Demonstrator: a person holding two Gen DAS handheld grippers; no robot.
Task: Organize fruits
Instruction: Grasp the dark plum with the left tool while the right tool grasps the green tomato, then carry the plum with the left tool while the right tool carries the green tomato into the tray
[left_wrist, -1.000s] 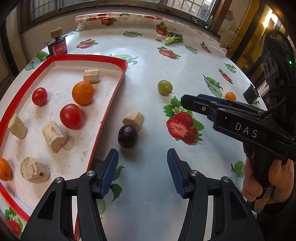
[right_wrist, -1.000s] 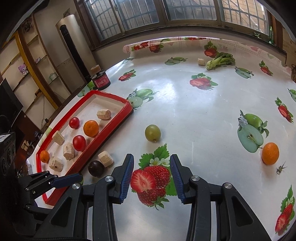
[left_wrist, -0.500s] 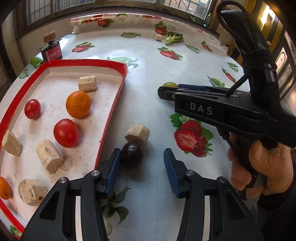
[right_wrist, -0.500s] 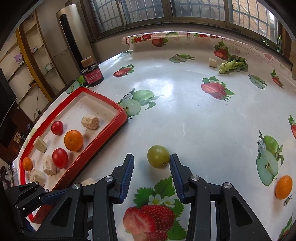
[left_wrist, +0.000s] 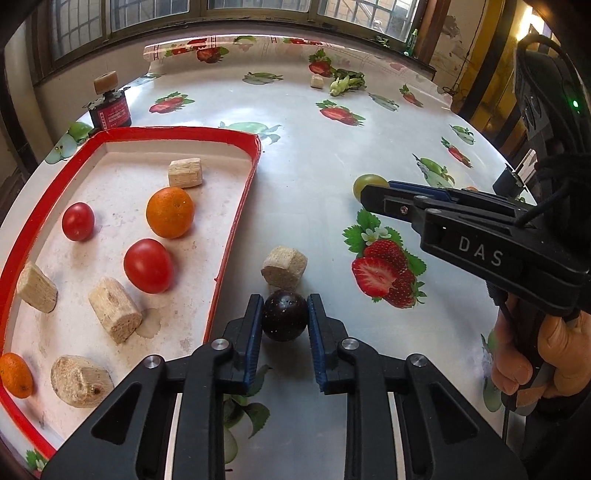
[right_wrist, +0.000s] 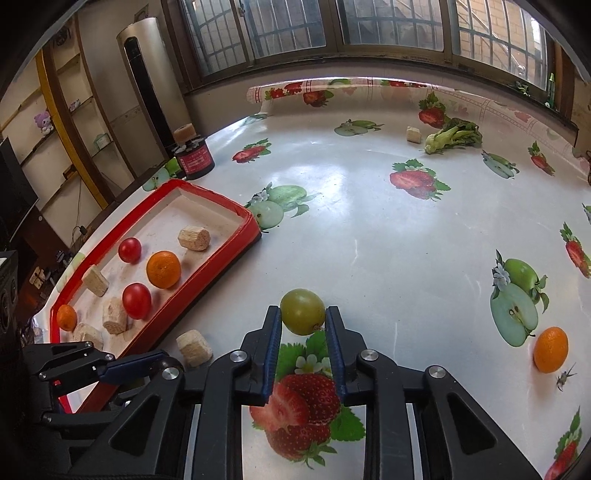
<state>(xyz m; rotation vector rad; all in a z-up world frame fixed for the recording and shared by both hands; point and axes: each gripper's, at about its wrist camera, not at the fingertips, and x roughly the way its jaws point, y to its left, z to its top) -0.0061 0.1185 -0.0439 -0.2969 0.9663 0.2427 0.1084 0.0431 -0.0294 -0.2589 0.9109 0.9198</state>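
We found the left gripper (left_wrist: 284, 317) fingers clamped on the dark plum (left_wrist: 284, 315). The right gripper (right_wrist: 302, 325) fingers gripped the green fruit (right_wrist: 302, 311), both beside the red tray (left_wrist: 236, 221).

Contents: two round red tomatoes (left_wrist: 148, 265) (left_wrist: 78, 221), three round oranges (left_wrist: 170, 212) (left_wrist: 14, 375) (right_wrist: 550, 349), seven pale wooden cork blocks (left_wrist: 284, 267), one dark purple plum (left_wrist: 284, 315), one green plum (right_wrist: 302, 311).

"DAS" (white letters) stands on the right claw (left_wrist: 373, 197).
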